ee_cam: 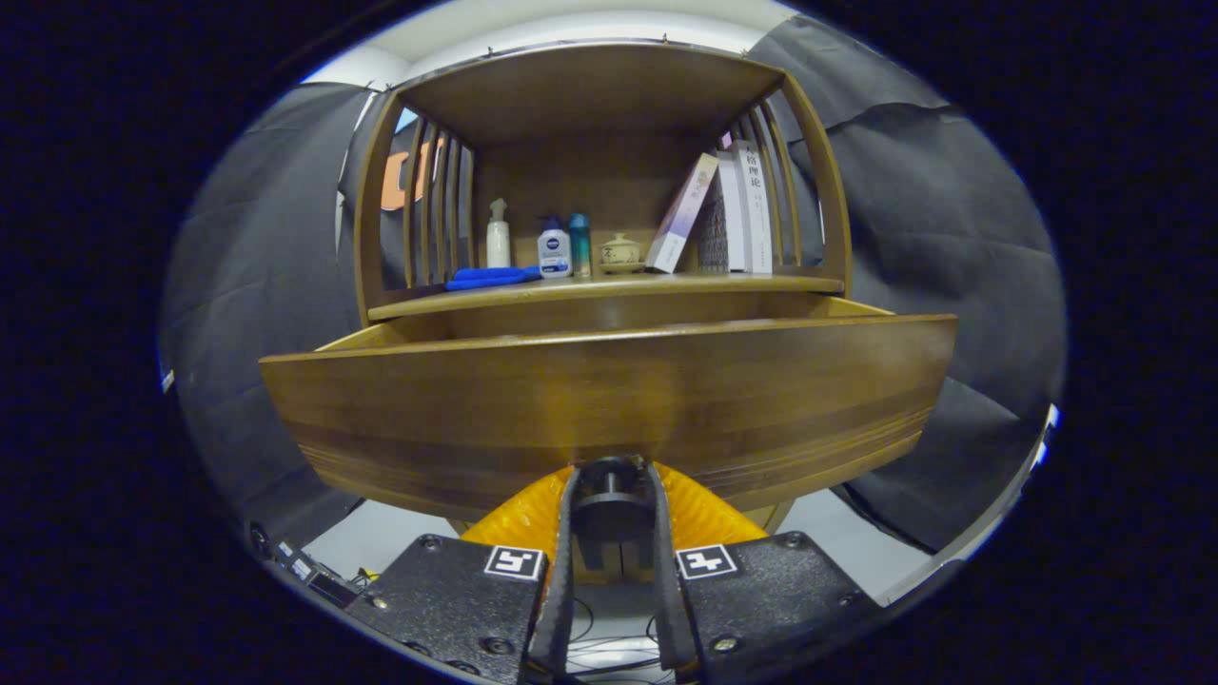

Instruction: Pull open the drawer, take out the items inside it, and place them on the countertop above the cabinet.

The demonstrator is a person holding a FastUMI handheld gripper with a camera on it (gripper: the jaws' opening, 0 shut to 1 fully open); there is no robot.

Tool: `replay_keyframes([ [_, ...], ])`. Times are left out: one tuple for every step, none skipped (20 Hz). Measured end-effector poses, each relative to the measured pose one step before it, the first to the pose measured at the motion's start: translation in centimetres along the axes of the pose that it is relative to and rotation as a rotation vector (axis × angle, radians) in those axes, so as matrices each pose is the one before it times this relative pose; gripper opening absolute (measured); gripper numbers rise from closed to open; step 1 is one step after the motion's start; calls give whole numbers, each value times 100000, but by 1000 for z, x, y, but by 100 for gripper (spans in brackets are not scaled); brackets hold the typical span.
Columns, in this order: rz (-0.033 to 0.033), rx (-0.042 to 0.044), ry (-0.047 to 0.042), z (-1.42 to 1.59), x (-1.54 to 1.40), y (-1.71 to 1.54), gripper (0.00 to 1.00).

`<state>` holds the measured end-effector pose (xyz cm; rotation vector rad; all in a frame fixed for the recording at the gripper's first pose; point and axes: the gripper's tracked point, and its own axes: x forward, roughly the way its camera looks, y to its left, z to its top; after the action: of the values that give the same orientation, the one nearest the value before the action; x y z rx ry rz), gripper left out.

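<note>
Wooden drawer (609, 400) sits pulled out from the cabinet (599, 105), its wide front panel just ahead of the claw (611, 495) at 12 o'clock. Claw fingers (563, 533) are clamped together on the dark round drawer knob (609, 499), one finger on each side of it. Drawer inside is hidden behind the front panel, contents cannot be told. Above the drawer, at 12 o'clock beyond the fingers, is the surface (609, 283) of the cabinet, framed by slatted wooden sides and a top board. On the surface from 10 to 2 o'clock: blue flat item (493, 277) at the front edge, white spray bottle (498, 234), white bottle with blue cap (554, 248), teal bottle (579, 244), small lidded ceramic jar (620, 253), a leaning book (681, 214) resting against upright books (744, 209). Black cloth wall (952, 228) hangs behind the cabinet on both sides. Pale floor (381, 542) with cables shows under the drawer.
</note>
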<state>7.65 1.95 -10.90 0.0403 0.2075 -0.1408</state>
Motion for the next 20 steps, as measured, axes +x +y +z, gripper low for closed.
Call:
replay_keyframes([
  [556, 555, 285, -288, -471, 88, 38],
  [548, 443, 261, -87, -419, 153, 38],
  [274, 557, 409, -303, -466, 77, 38],
  [17, 297, 404, -135, -489, -93, 38],
  [1, 321, 304, -286, -420, -73, 38],
  [37, 45, -169, -81, -395, -21, 38],
  [45, -302, 81, -201, -289, 2, 38],
  [-160, -397, 296, -44, -160, 9, 38],
  [-165, -102, 153, -176, -192, -60, 38],
  [41, -107, -99, 12, -132, 72, 38],
  [-5, -192, 67, -92, -54, 15, 38],
  [-78, -105, -105, 39, -31, -16, 38],
  [-201, -929, -128, -75, 43, 43, 38],
  [-513, -1094, -475, 78, -8, -73, 38],
  [-339, -974, -313, -40, 6, -17, 38],
  [150, -590, 47, 6, 16, 30, 38],
  [874, -675, -831, 191, -93, 29, 43],
  [143, -1418, -523, 489, -182, 6, 48],
  [-903, -561, -935, 396, -412, -630, 60],
  [63, 334, -1617, 940, -710, -314, 72],
])
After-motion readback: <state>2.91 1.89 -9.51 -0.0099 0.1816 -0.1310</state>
